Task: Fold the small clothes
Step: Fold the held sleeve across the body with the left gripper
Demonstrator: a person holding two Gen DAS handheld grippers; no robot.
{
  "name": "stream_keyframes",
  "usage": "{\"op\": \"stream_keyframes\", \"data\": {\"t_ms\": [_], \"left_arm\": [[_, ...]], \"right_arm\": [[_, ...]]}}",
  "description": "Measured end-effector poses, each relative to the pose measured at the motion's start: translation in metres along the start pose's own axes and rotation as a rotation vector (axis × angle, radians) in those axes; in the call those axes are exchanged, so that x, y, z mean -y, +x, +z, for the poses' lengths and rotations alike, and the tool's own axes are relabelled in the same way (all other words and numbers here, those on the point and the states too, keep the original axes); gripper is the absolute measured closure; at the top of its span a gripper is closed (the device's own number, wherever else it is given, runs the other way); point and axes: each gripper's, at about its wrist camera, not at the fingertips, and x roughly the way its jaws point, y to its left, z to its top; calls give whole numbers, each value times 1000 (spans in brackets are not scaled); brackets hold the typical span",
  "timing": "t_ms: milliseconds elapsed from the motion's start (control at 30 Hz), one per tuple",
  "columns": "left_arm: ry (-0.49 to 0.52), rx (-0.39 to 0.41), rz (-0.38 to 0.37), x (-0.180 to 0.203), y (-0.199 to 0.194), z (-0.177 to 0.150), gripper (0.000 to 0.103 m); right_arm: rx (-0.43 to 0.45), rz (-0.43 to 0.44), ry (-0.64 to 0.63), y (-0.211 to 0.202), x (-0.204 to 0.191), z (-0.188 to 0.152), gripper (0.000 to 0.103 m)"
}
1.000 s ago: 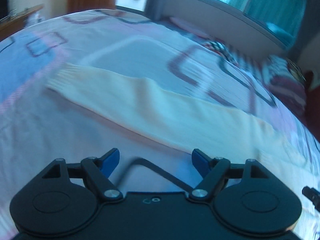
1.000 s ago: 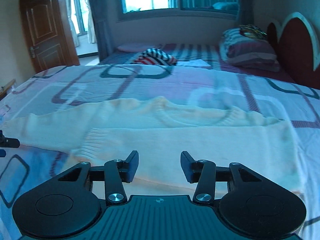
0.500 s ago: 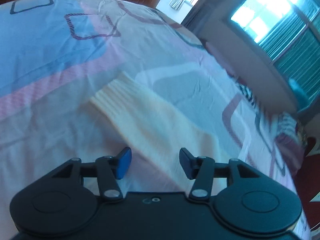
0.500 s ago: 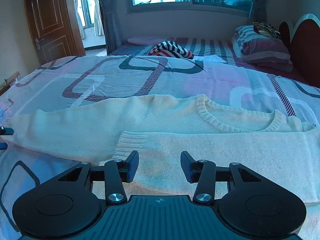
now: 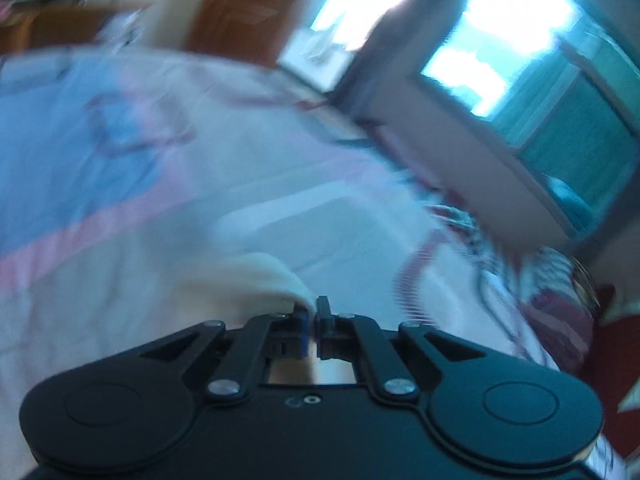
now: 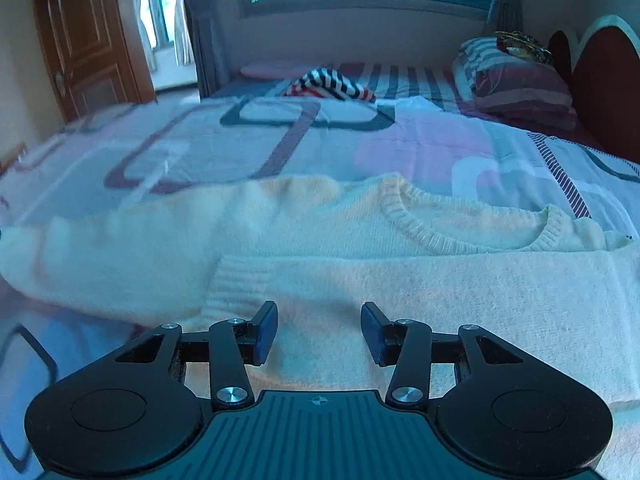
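Observation:
A cream knitted sweater (image 6: 320, 232) lies flat on the bed, its round neckline (image 6: 460, 224) toward the right. One sleeve is folded across the body, and its ribbed cuff (image 6: 236, 288) lies just ahead of my right gripper (image 6: 319, 322), which hovers open over it with nothing between the fingers. The other sleeve (image 6: 80, 260) stretches out to the left. In the blurred left wrist view, my left gripper (image 5: 313, 314) is shut on a bunched end of that cream sleeve (image 5: 268, 276), which rises slightly off the bedspread.
The patterned pink, blue and white bedspread (image 6: 360, 148) covers the bed. A striped garment (image 6: 332, 84) lies at the far side, with a striped pillow (image 6: 520, 84) and a red headboard (image 6: 600, 72) at the right. A wooden door (image 6: 88, 40) stands at the back left.
My left gripper closed from wide open onto the end of the sleeve while its view swung and blurred. The right gripper came down closer over the folded sleeve and stayed open.

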Motion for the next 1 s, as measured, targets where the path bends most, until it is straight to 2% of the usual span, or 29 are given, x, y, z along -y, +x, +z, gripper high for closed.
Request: {"op": "stream_keyframes", "data": {"t_ms": [100,200,300,433,500,633,700,767,833,867,900,1000], "left_arm": [[132,21,-90,49,-14,-4,101],[240,6,-195,101,-21,-20,101],[310,-53,-305,152,-23,-47,101],[429,-155,-418,214,-20,-103,101],[483,-216,-446,236,-15,-135,101],[618,-308,-417,263,-4,-193,99],[675,-343,-395,263,-3,-211,85],[701,-342,-372,259,-8,-216,77],[700,-331,-349,254,-18,-214,56],[690,-308,-336,249,-22,-209,37],[679,-275,-320,242,-28,-204,23],[676,-214,-272,224,-41,-189,22]], "right_arm": [[17,12,33,-11,10,2,57],[25,11,64,-24,23,2,57],[40,5,86,-41,39,0,57],[57,-13,109,-63,63,-5,57],[59,-23,120,-70,75,-8,57],[45,-49,149,-80,97,-17,57],[34,-48,165,-83,106,-21,57],[28,-41,168,-85,110,-23,57],[27,-23,164,-86,109,-24,57],[25,-14,159,-85,106,-24,57],[23,-3,153,-83,101,-23,57],[20,35,125,-78,87,-20,57]]}}
